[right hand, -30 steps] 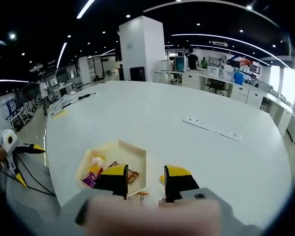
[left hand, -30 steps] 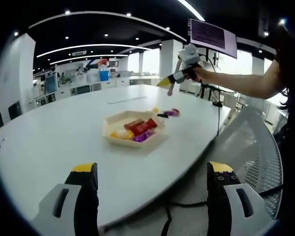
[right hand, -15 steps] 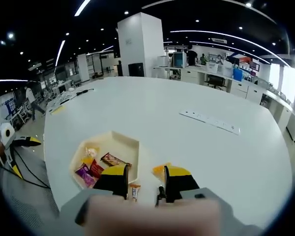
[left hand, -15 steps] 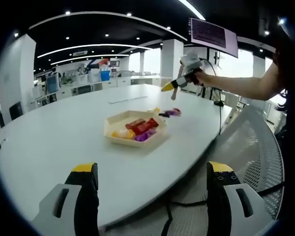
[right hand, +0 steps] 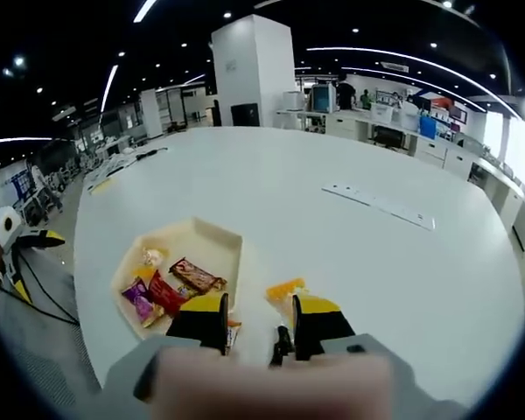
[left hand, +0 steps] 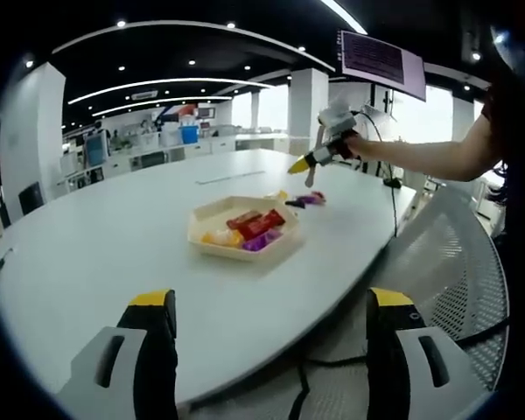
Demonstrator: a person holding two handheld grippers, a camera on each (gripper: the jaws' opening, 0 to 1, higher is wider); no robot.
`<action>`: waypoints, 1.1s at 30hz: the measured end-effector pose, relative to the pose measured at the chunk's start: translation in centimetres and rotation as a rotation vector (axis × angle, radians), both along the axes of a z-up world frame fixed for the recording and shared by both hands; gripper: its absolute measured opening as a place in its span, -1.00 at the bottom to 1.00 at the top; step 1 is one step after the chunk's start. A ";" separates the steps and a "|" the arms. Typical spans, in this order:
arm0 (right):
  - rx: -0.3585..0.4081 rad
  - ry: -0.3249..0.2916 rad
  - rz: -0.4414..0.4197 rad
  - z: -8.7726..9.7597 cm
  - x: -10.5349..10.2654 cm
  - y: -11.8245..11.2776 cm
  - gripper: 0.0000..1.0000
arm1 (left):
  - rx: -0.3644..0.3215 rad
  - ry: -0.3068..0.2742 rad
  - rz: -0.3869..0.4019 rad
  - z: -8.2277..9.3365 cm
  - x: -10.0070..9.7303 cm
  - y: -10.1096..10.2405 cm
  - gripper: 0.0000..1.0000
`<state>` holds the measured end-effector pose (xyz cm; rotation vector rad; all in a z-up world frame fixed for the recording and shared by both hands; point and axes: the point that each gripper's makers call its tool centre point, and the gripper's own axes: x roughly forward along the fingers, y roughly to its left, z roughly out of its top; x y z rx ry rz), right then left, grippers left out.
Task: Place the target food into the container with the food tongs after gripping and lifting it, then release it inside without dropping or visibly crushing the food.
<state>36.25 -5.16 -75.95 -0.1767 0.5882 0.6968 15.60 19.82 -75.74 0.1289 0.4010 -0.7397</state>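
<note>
**Q:** So what am I looking at on your end?

**A:** In my left gripper view the left tool [left hand: 271, 350] hangs off the near edge of the white counter [left hand: 114, 254], jaws wide apart, nothing between them. The tray [left hand: 241, 234] sits further in on the counter, with wrapped snacks [left hand: 249, 229] in it: red, yellow and purple ones. Just beyond the tray a few loose snacks [left hand: 304, 200] lie on the counter. The right tool [left hand: 308, 161] is up above those, held by a hand [left hand: 360, 144].

**Q:** And from the other side?

**A:** My right gripper view looks down over the counter [right hand: 332, 236]. The right tool [right hand: 259, 319] has its jaws apart with only a narrow gap, gripping nothing. The tray [right hand: 219, 241] is to the left of the jaws, wrapped snacks [right hand: 166, 289] bunched at its near end. An orange snack [right hand: 284, 289] lies on the counter outside the tray, just beside the right jaw. There's something dark between the jaws, can't tell what. The left tool [right hand: 35, 238] pokes in at the far left.
</note>
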 end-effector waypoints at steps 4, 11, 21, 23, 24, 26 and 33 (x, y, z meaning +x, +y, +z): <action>-0.004 0.010 0.004 -1.0 0.4 0.2 -0.44 | -0.001 -0.002 -0.004 0.0 0.0 0.0 0.72; -0.024 0.014 0.011 -2.5 1.1 0.1 -0.43 | 0.000 0.001 0.000 -0.1 0.0 0.0 0.74; -0.031 0.019 -0.004 -4.0 1.7 -0.2 -0.43 | 0.002 0.006 -0.002 -0.1 0.0 0.0 0.75; -0.036 0.024 -0.002 -4.2 1.7 -0.1 -0.42 | 0.002 0.008 -0.002 -0.1 0.0 0.0 0.75; -0.053 0.019 0.002 -4.4 1.7 -0.2 -0.42 | 0.003 0.008 -0.003 -0.1 0.0 0.0 0.75; -0.079 0.018 0.010 -4.8 1.7 -0.3 -0.42 | 0.003 0.007 -0.002 -0.2 0.0 0.0 0.75; -0.072 0.026 0.004 -5.7 2.0 -0.1 -0.42 | 0.005 0.009 0.002 -0.2 0.0 0.1 0.75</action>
